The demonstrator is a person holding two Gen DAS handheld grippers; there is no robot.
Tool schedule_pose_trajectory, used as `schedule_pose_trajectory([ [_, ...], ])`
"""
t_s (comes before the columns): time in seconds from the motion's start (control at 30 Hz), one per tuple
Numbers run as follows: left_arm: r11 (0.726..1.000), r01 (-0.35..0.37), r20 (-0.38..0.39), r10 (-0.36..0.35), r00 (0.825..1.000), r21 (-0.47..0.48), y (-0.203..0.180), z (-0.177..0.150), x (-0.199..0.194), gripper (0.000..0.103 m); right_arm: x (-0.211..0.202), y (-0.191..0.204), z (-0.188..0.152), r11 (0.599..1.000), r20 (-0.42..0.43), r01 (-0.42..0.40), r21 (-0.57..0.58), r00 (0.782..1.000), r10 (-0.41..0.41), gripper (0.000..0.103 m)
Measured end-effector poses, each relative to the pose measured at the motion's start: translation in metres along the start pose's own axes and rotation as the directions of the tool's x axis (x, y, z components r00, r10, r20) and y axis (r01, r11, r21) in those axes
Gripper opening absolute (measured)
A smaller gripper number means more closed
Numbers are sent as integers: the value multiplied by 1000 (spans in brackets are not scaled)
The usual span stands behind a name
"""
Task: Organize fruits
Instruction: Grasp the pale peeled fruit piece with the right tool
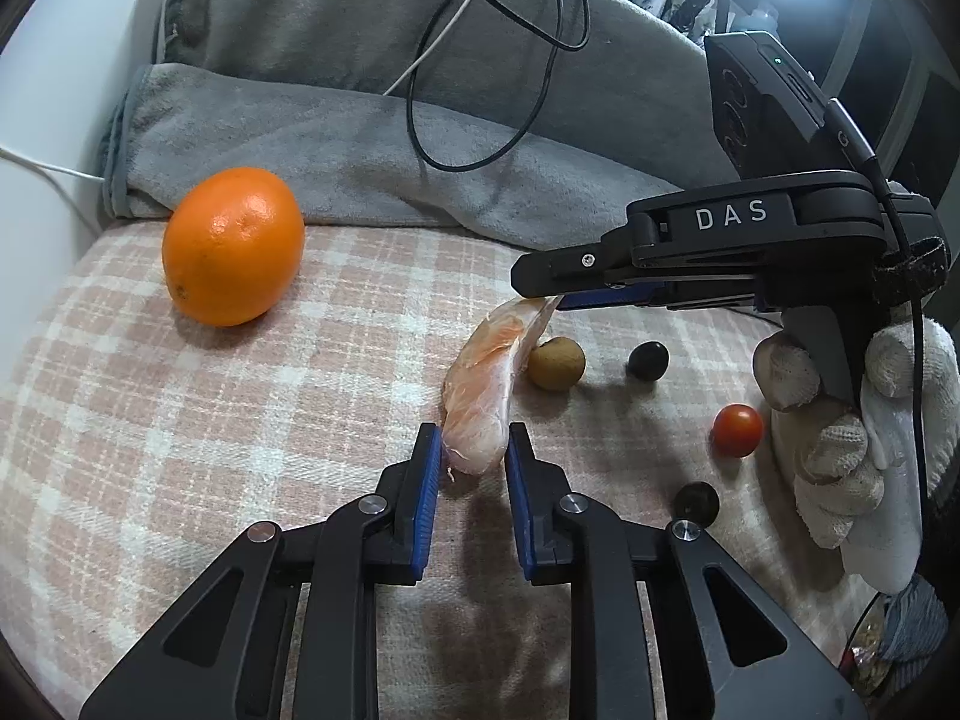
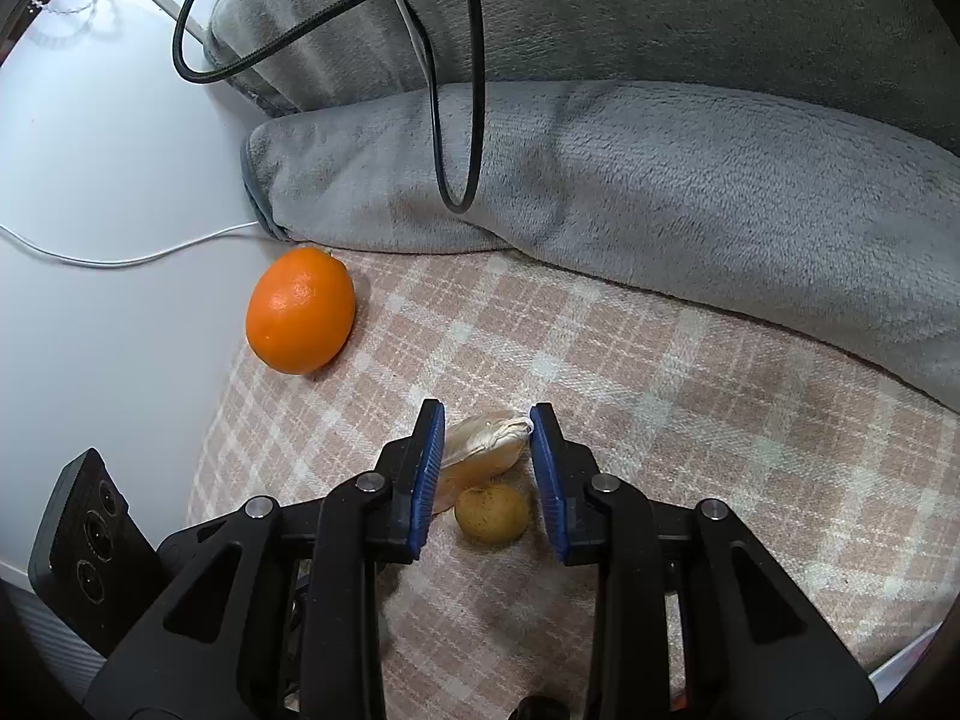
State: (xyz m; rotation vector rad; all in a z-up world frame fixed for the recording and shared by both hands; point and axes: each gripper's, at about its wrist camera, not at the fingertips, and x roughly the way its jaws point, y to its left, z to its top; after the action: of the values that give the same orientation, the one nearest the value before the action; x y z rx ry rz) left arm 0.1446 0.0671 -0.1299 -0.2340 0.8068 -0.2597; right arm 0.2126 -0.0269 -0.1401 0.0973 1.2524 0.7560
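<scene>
- Left gripper sits low over the pink plaid cloth, blue pads spread a bit, with the near end of a peeled citrus segment right between them. The left pad looks like it's touching the segment, the right one has a thin gap, so it's bracketing it, not really clamped.
- Right gripper comes in from the other side. In its own view the jaws are parted around the far tip of the same segment; can't tell for sure if the pads actually touch it.
- From the left wrist view the right gripper is side-on, held by a white-gloved hand, with its tip just over the segment's upper end.
- A small tan round fruit, maybe a longan, sits touching or just beside the segment; it also shows between the right gripper's jaws.
- Further right on the cloth: a dark round fruit, a cherry tomato, and another dark fruit near the left gripper's right arm.
- The whole orange is well apart, at the cloth's far left by the folded grey blanket.
- Black cable loops over the blanket.
</scene>
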Motion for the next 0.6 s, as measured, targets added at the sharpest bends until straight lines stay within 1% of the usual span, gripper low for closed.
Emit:
schedule_pose_trajectory([
  [0.3, 1000, -3, 22, 3, 1000, 12, -7, -2, -13, 20, -12, 2, -2, 1000, 15, -3, -6, 1000, 3, 31],
  [0.6, 999, 1, 51, -3, 999, 39, -24, -3, -27, 20, -38, 4, -10, 1000, 46, 2, -14, 999, -2, 30],
])
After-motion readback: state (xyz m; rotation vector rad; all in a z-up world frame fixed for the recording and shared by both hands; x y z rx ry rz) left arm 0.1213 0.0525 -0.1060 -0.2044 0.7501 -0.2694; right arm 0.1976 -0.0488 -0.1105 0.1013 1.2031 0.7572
